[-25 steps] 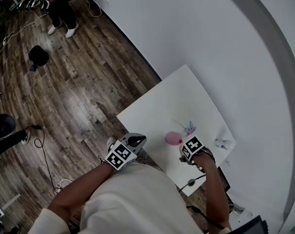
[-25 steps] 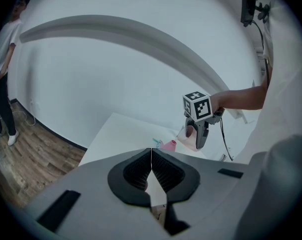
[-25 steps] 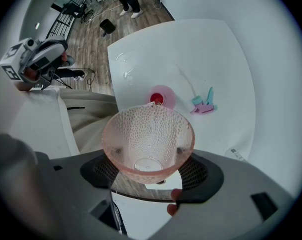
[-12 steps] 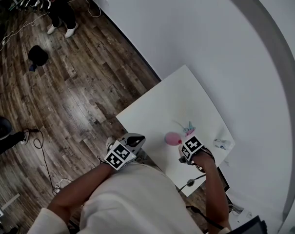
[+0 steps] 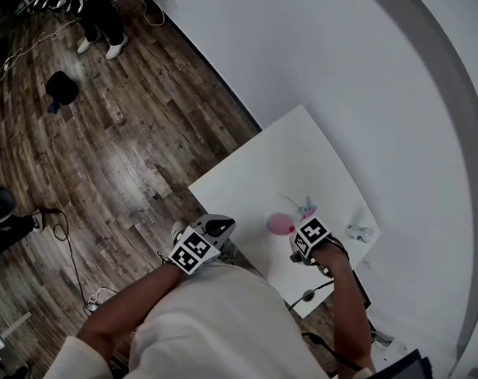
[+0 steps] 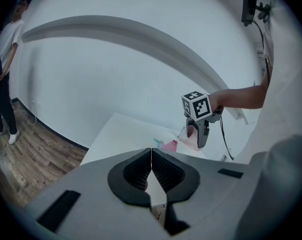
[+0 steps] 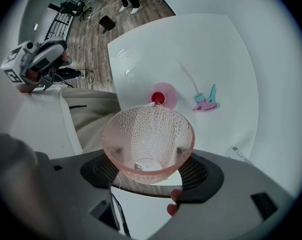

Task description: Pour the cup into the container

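I am holding the cup (image 7: 148, 134) in my right tool (image 7: 148, 170), jaws wide and clamped on its sides, above the pink container (image 7: 163, 96) on the table (image 7: 215, 44). The cup looks empty, so I judge setting it down upright comes next. My left tool (image 6: 151, 171) is idling closed, empty.

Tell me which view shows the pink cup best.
The right gripper view: the cup fills the middle, mouth toward the camera, clamped in the right gripper. The left gripper view shows it small, from the side; the head view only a pink blob.
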A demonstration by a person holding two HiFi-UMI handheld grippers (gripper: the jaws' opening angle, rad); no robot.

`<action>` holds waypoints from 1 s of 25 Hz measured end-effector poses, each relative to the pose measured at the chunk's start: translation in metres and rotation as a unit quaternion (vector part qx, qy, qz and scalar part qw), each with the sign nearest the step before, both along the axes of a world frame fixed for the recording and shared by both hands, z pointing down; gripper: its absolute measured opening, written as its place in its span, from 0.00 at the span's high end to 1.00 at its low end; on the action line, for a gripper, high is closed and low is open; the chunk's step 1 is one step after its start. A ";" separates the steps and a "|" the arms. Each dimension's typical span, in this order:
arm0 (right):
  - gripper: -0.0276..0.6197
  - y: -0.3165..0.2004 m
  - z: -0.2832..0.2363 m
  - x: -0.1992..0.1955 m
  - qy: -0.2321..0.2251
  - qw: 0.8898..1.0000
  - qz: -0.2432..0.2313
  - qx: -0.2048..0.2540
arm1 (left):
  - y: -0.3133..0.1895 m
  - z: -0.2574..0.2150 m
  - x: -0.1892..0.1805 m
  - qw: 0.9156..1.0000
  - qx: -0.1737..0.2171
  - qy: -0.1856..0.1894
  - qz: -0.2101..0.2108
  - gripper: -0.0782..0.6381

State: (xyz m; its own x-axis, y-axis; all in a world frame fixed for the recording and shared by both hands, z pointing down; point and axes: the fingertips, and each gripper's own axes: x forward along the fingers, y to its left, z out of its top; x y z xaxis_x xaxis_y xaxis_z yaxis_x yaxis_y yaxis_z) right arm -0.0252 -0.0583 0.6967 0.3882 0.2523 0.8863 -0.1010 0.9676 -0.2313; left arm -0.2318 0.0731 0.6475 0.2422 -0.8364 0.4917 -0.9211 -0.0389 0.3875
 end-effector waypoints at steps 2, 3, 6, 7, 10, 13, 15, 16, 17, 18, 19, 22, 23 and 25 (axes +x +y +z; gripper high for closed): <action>0.40 0.001 0.001 0.000 0.000 1.000 0.000 -0.001 | 0.002 0.002 0.000 1.000 -0.003 0.000 0.001 0.88; 0.40 0.001 0.001 0.000 0.001 1.000 0.000 -0.002 | 0.002 0.003 0.000 1.000 -0.004 0.000 0.001 0.88; 0.40 0.000 0.001 -0.001 0.004 1.000 0.000 -0.004 | 0.002 0.003 -0.001 1.000 -0.003 -0.001 0.000 0.88; 0.40 0.000 0.001 -0.002 0.006 1.000 -0.001 -0.004 | 0.002 0.003 -0.002 1.000 -0.002 -0.001 -0.001 0.88; 0.40 0.001 -0.001 -0.002 0.013 1.000 -0.004 -0.007 | 0.004 0.004 -0.002 1.000 -0.005 0.001 -0.001 0.88; 0.40 0.001 0.000 -0.001 0.017 1.000 -0.006 -0.012 | 0.003 0.003 -0.003 1.000 -0.001 -0.001 -0.002 0.88; 0.40 0.000 0.000 -0.002 0.020 1.000 -0.007 -0.015 | -0.001 0.003 -0.005 1.000 0.004 -0.002 -0.004 0.88; 0.40 0.000 0.001 -0.002 0.021 1.000 -0.007 -0.016 | -0.001 0.003 -0.005 1.000 0.003 -0.001 -0.004 0.88; 0.40 0.000 0.001 -0.002 0.022 1.000 -0.007 -0.018 | -0.001 0.003 -0.005 1.000 0.003 0.000 -0.004 0.88; 0.40 0.001 0.002 -0.001 0.023 1.000 -0.007 -0.018 | 0.000 0.002 -0.005 1.000 0.003 0.000 -0.004 0.88; 0.40 0.002 0.003 -0.001 0.024 0.999 -0.008 -0.019 | 0.001 0.003 -0.005 1.000 0.003 -0.001 -0.004 0.88; 0.40 0.003 0.002 0.000 0.027 0.999 -0.010 -0.022 | 0.004 0.005 -0.005 1.000 -0.001 -0.003 -0.005 0.88; 0.40 0.003 0.000 0.000 0.029 0.999 -0.010 -0.023 | 0.004 0.004 -0.006 1.000 -0.001 -0.003 -0.006 0.88; 0.40 0.004 -0.003 0.000 0.032 0.999 -0.011 -0.024 | 0.005 0.003 -0.006 1.000 0.001 -0.003 -0.007 0.88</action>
State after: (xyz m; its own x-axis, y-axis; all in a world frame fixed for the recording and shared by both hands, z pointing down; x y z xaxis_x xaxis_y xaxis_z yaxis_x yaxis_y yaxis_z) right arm -0.0255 -0.0548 0.6942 0.4489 0.2846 0.8470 -0.0956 0.9578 -0.2711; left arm -0.2376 0.0782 0.6507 0.2273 -0.8410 0.4911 -0.9241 -0.0271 0.3812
